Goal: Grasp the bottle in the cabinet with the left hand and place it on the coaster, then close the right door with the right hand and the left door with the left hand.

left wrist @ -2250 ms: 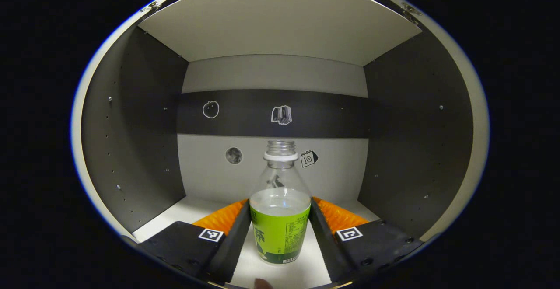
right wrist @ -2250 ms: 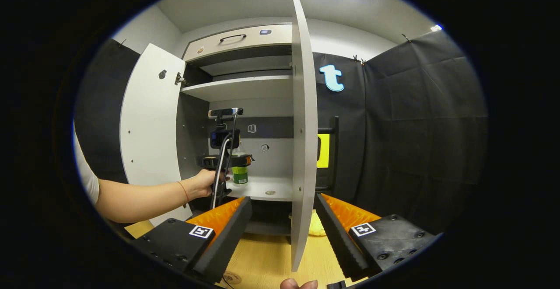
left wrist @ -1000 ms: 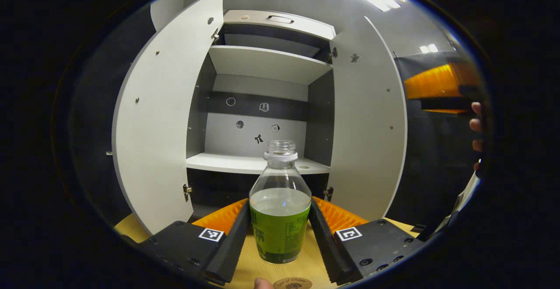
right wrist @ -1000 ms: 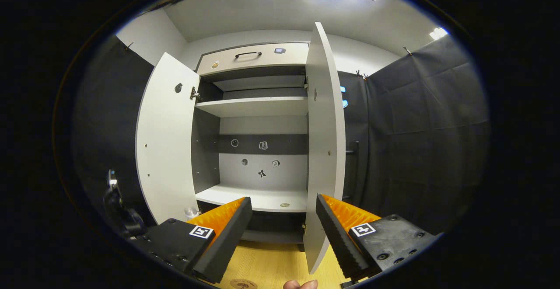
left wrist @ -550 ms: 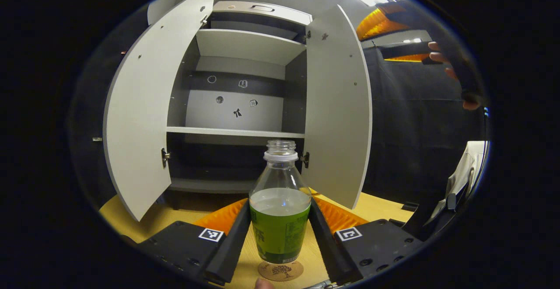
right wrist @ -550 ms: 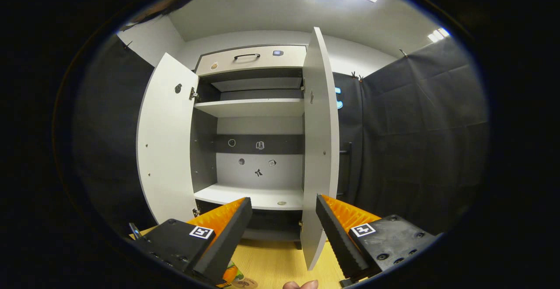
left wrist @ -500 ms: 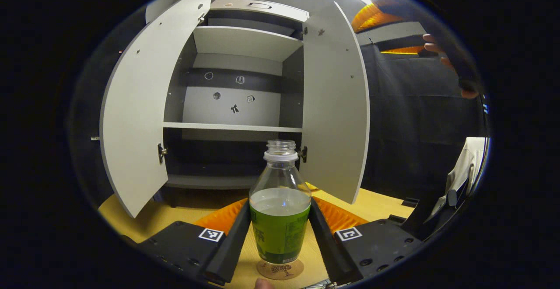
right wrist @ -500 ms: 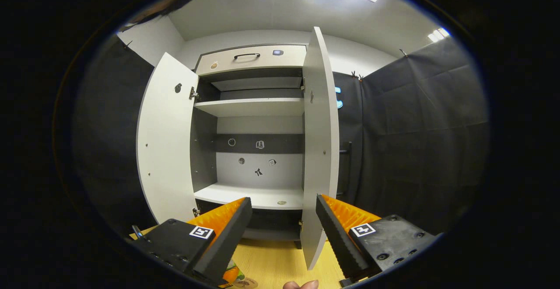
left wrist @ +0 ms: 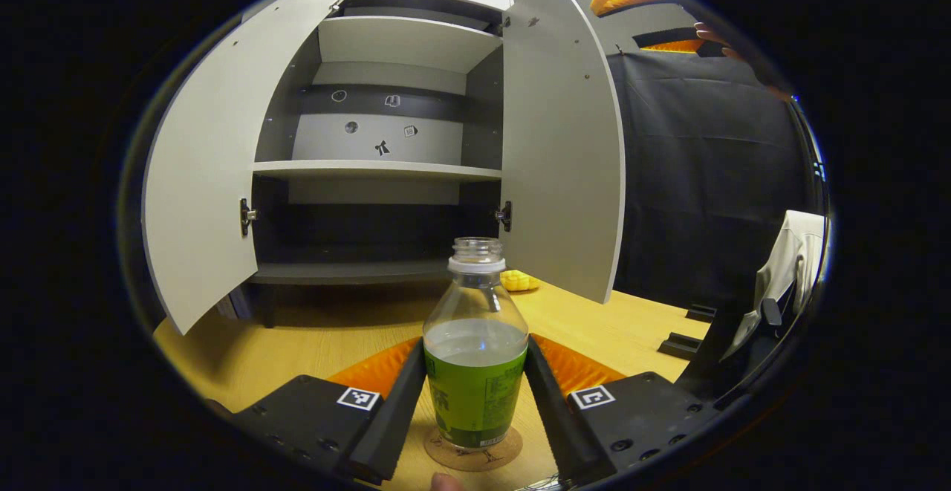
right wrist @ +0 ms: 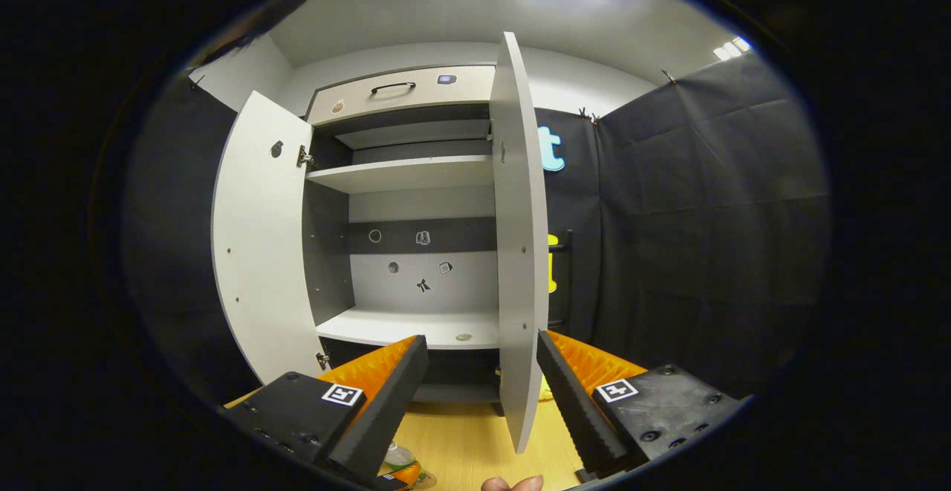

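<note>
Bottle [left wrist: 475,357] upright on the coaster [left wrist: 473,450] on the wooden table [left wrist: 312,342], out in front of the cabinet [left wrist: 379,171], part full of clear liquid, cap off. Cabinet doors both swung open, shelves bare. Left gripper [left wrist: 475,394] clamped on the bottle's green label from both sides. Right gripper [right wrist: 479,394] spread wide, holding nothing, right door [right wrist: 520,253] edge-on between its fingers.

Each claw [left wrist: 475,394] has black ribbed fingers [right wrist: 386,394], orange backs, square black-and-white markers and screws.
</note>
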The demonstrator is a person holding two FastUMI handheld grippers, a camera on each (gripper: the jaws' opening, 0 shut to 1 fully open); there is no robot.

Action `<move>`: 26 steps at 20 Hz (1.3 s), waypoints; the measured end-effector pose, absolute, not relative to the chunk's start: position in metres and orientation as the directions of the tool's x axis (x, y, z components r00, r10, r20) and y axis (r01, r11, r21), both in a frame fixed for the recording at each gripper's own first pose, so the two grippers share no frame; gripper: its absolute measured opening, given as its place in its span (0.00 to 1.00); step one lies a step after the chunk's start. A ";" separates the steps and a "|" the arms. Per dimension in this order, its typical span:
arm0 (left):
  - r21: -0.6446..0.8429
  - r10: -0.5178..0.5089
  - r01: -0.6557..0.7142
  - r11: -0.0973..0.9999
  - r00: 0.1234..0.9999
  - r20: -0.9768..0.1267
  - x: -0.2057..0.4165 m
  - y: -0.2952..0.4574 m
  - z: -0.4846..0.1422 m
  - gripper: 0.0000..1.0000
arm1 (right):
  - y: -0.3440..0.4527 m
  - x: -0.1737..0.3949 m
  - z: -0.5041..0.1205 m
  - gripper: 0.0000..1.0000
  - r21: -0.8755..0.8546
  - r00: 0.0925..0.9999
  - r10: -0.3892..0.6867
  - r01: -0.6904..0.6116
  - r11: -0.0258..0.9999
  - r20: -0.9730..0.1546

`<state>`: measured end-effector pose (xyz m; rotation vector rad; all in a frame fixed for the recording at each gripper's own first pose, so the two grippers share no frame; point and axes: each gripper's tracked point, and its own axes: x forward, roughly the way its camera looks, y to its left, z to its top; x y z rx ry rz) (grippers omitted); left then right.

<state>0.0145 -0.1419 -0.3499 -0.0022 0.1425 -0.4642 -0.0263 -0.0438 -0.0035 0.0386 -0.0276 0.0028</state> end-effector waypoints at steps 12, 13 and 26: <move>-0.036 -0.468 0.472 0.881 0.856 -0.218 0.000 -0.144 -0.376 0.84 | -0.054 -0.031 -0.009 0.98 -0.035 1.000 -0.018 0.019 0.999 0.019; -0.039 -0.473 0.477 0.878 0.850 -0.232 -0.001 -0.145 -0.378 0.86 | -0.053 -0.031 -0.009 0.98 -0.032 1.000 -0.019 0.020 0.999 0.018; -0.046 -0.400 0.404 0.914 0.873 -0.278 -0.048 -0.105 -0.353 0.93 | -0.080 -0.026 -0.011 0.98 0.039 0.999 -0.042 0.043 0.998 -0.034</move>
